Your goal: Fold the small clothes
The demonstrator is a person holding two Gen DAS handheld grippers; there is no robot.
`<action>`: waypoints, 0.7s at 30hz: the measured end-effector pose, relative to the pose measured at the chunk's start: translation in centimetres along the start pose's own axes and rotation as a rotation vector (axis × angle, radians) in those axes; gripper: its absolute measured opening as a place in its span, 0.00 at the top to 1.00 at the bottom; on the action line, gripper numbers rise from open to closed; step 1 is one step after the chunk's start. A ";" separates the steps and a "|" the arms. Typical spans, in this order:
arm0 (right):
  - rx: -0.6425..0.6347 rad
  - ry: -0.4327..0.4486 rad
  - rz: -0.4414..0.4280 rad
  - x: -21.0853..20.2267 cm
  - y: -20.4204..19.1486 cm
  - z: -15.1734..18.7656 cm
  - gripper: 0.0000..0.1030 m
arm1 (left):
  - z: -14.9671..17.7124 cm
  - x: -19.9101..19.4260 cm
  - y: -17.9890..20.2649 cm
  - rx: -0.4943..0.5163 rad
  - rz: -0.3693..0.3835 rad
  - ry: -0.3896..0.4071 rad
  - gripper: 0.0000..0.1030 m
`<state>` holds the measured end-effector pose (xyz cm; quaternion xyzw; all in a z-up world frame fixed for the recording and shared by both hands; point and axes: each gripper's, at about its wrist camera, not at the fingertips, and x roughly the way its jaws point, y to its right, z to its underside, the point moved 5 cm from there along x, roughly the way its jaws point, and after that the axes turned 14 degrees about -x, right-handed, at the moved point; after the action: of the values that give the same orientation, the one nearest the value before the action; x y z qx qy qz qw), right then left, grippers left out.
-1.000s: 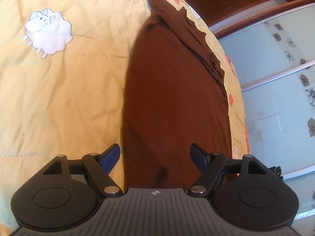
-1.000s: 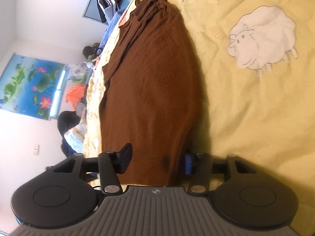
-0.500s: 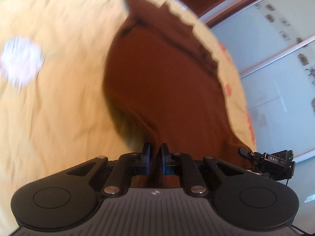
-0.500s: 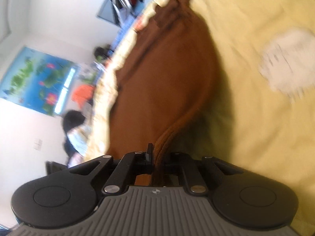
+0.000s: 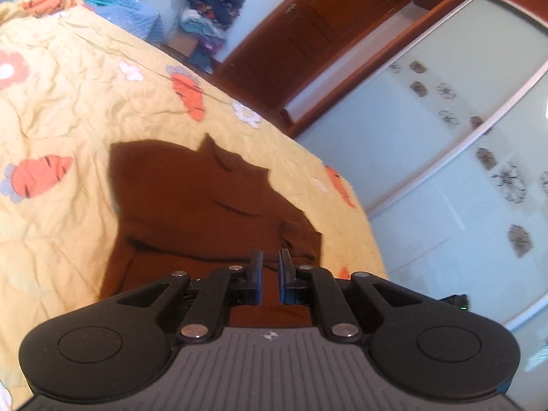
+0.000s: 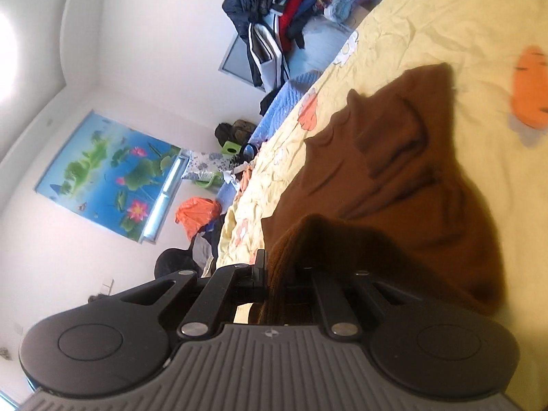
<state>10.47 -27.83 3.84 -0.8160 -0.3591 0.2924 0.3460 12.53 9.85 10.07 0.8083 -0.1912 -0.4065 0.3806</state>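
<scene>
While the right gripper [image 6: 274, 274] clamps a thick fold of the brown sweater [image 6: 394, 185] between its fingers, the left gripper [image 5: 270, 274] stands narrowly parted with a bare gap between its blue pads [image 5: 257, 275], over the same sweater [image 5: 205, 212]. It lies bunched on the yellow quilt [image 5: 68, 109]. Toward twelve o'clock in the right view, piled clothes [image 6: 284, 10] sit against the wall.

1. A home bedroom: a bed [image 5: 85, 109] under a yellow quilt with carrot and flower patches.
2. A wooden wardrobe [image 5: 328, 27] with frosted sliding doors [image 5: 445, 171].
3. A lotus poster [image 6: 109, 178] on the wall; clothes heaped [image 6: 284, 10] nearby.
</scene>
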 end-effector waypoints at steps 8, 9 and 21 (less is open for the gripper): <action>-0.027 -0.014 -0.035 -1.4 -0.7 0.9 0.86 | 6.9 -2.1 -5.8 -0.068 -0.168 -0.018 0.47; -0.028 -0.013 -0.030 -1.4 -0.8 0.9 0.86 | 7.9 -2.7 -6.5 -0.092 -0.167 -0.005 0.39; -0.055 -0.026 -0.008 -2.6 -2.2 2.4 0.85 | 9.9 -7.8 -10.5 -0.179 -0.279 0.055 0.35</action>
<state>6.43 -27.93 4.69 -0.8199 -0.3746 0.2917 0.3200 -0.06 16.84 2.19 0.8008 -0.0297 -0.4486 0.3959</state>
